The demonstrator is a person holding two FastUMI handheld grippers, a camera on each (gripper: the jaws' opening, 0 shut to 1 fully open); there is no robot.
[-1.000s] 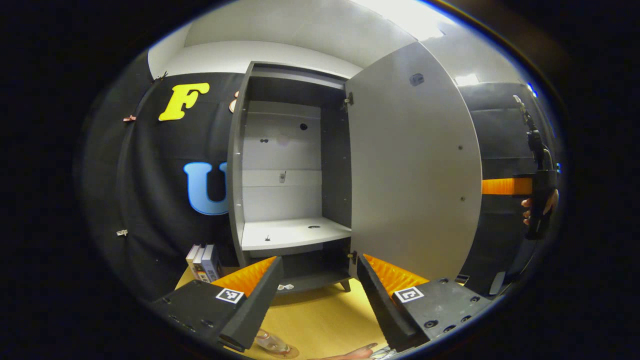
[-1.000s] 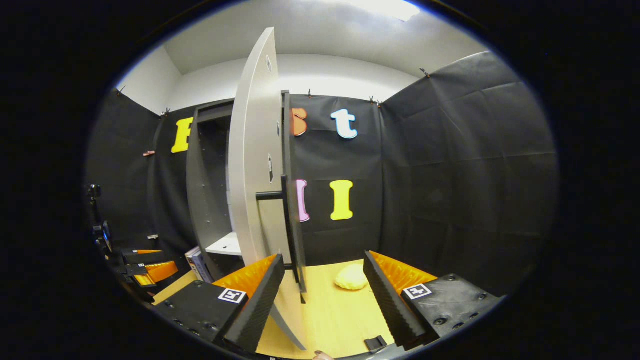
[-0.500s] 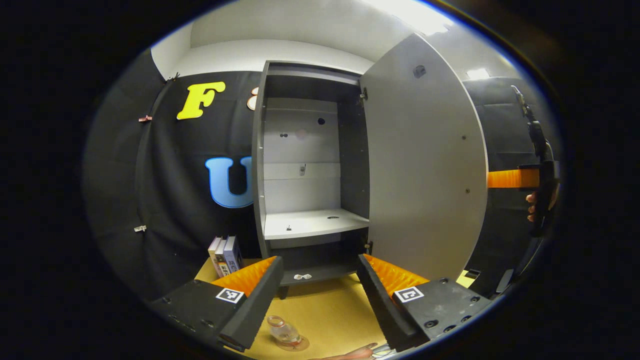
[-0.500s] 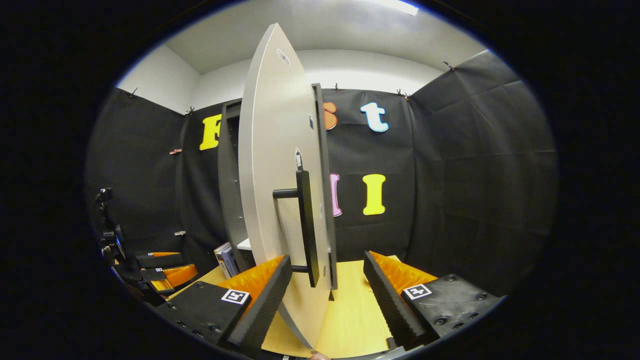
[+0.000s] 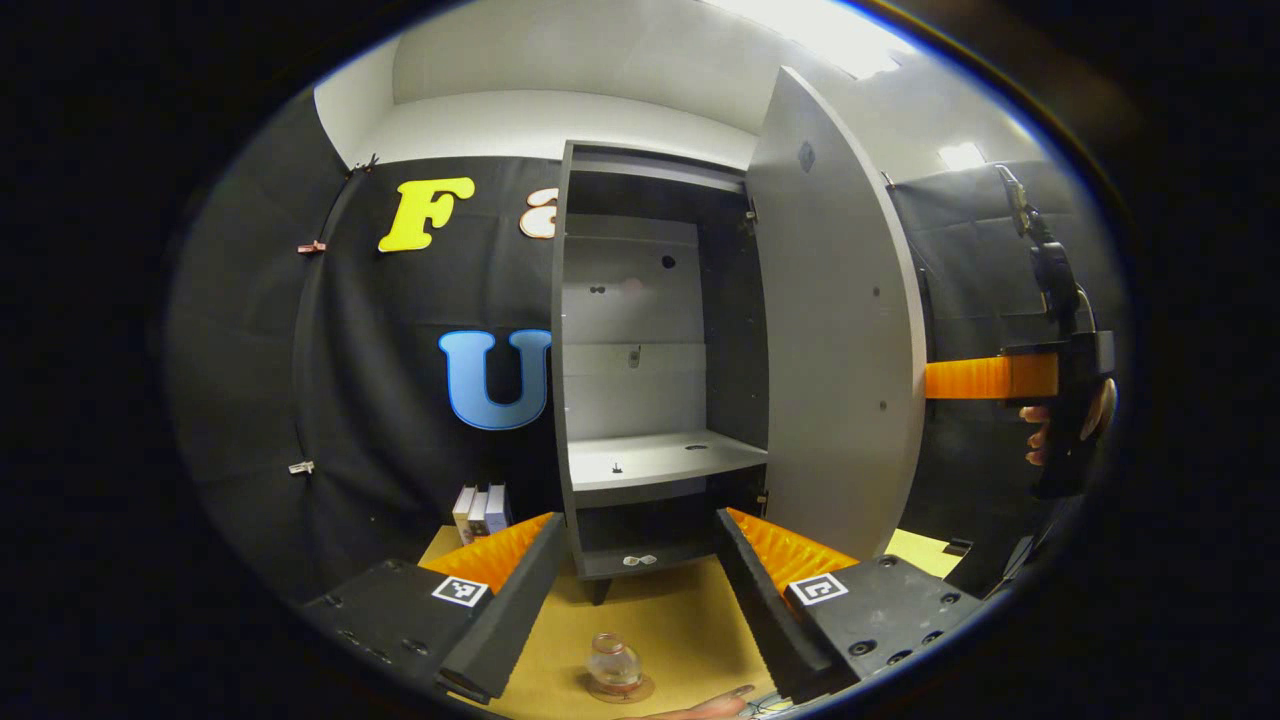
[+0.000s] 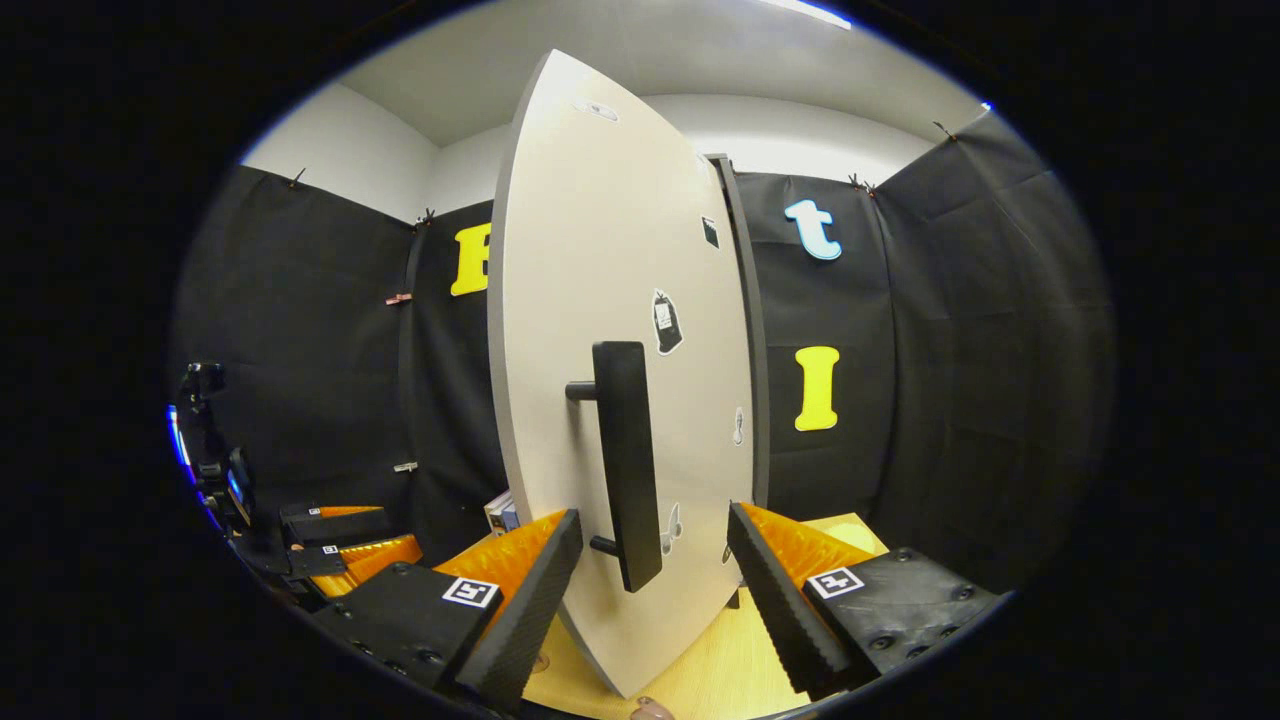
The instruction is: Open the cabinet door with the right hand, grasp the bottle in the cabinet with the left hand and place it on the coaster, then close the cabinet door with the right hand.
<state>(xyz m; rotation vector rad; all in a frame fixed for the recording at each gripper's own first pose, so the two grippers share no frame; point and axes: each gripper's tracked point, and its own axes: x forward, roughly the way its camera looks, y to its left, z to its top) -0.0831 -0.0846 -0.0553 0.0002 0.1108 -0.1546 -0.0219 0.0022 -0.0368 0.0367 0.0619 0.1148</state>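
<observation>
Since a second ago the cabinet door (image 5: 835, 330) has swung inward toward closing, and the bottle (image 5: 613, 663) has come fully into sight below my left fingers.

In the left gripper view, my left gripper (image 5: 632, 590) hangs low over the yellow tabletop (image 5: 660, 620), jaws spread wide with nothing between them, aimed at the open cabinet (image 5: 650, 360). The bottle, small and clear, stands upright on the round coaster (image 5: 620, 688), on the tabletop between my two fingers and apart from both. The grey shelf (image 5: 660, 460) inside the cabinet is bare. The door stands roughly half open, hinged on the cabinet's right side. Past its free edge my right gripper (image 5: 985, 377) is held level, orange finger pointing at the door, with the hand (image 5: 1040, 430) wrapped around its black grip. A few books (image 5: 480, 510) stand beside the cabinet's left foot.

In the right gripper view, my right gripper (image 6: 655, 580) faces the door's outer face, jaws wide apart. The black bar handle (image 6: 628, 460) stands upright just ahead, its lower end between my fingers; neither finger presses on it. My left gripper (image 6: 335, 540) sits low at the far left.
</observation>
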